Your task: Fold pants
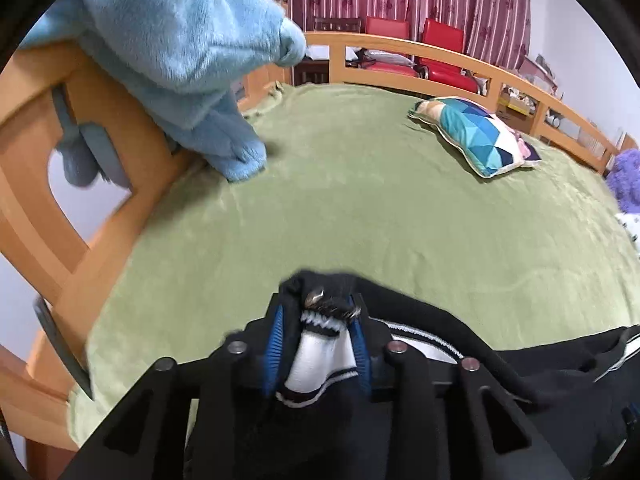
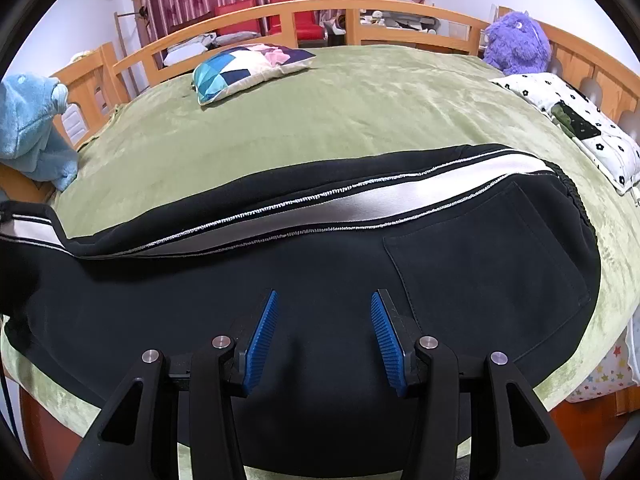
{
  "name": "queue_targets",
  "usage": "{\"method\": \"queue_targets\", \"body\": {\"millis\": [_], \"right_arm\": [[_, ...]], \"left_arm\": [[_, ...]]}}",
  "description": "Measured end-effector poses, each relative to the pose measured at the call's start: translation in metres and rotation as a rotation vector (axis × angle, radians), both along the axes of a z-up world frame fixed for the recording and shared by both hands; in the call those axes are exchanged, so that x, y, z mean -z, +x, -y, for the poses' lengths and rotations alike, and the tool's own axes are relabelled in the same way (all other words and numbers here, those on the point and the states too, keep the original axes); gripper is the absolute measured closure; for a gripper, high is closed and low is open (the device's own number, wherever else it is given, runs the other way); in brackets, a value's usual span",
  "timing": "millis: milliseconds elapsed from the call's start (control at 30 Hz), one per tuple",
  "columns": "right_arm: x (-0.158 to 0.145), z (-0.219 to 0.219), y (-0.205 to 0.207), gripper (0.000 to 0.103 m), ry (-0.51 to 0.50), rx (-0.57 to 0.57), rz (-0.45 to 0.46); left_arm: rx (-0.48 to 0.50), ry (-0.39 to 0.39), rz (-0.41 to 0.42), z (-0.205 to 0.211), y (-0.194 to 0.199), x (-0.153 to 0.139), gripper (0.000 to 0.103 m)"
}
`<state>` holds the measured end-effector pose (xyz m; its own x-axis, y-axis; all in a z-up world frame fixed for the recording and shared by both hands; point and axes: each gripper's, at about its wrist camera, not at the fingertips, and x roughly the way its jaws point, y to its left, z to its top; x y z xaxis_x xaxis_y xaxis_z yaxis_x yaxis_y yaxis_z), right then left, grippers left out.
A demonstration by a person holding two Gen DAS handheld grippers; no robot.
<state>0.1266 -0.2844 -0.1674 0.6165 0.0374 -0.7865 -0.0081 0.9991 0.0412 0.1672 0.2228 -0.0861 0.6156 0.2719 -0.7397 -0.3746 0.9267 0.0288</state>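
Black pants [image 2: 320, 264] with a white side stripe lie lengthwise on the green bed cover [image 2: 320, 120], waistband at the right and a back pocket [image 2: 488, 256] facing up. My left gripper [image 1: 318, 312] is shut on the pants' cuff end [image 1: 320, 344], black with a white stripe, lifted a little above the bed. My right gripper [image 2: 324, 308] is open, its blue pads [image 2: 264, 332] hovering over the middle of the pants near the front edge, touching nothing.
A blue plush blanket [image 1: 192, 60] hangs over the wooden bed rail [image 1: 80, 160] at the left. A patterned pillow [image 2: 248, 68] lies at the far side. A purple plush toy [image 2: 516, 40] and a white dotted quilt [image 2: 576, 120] sit at the right.
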Motion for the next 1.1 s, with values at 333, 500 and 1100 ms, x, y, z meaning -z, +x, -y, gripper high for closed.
{"method": "queue_targets", "body": {"millis": [333, 500, 1100], "right_arm": [[0.000, 0.000, -0.003, 0.055, 0.006, -0.004, 0.009], [-0.004, 0.002, -0.008, 0.055, 0.026, -0.003, 0.030], [0.009, -0.013, -0.006, 0.055, -0.017, -0.017, -0.021]], "left_arm": [[0.020, -0.109, -0.007, 0.005, -0.046, 0.019, 0.049], [0.010, -0.313, -0.054, 0.000, -0.097, 0.069, 0.049], [-0.126, -0.524, 0.013, -0.044, -0.132, 0.141, 0.050]]}}
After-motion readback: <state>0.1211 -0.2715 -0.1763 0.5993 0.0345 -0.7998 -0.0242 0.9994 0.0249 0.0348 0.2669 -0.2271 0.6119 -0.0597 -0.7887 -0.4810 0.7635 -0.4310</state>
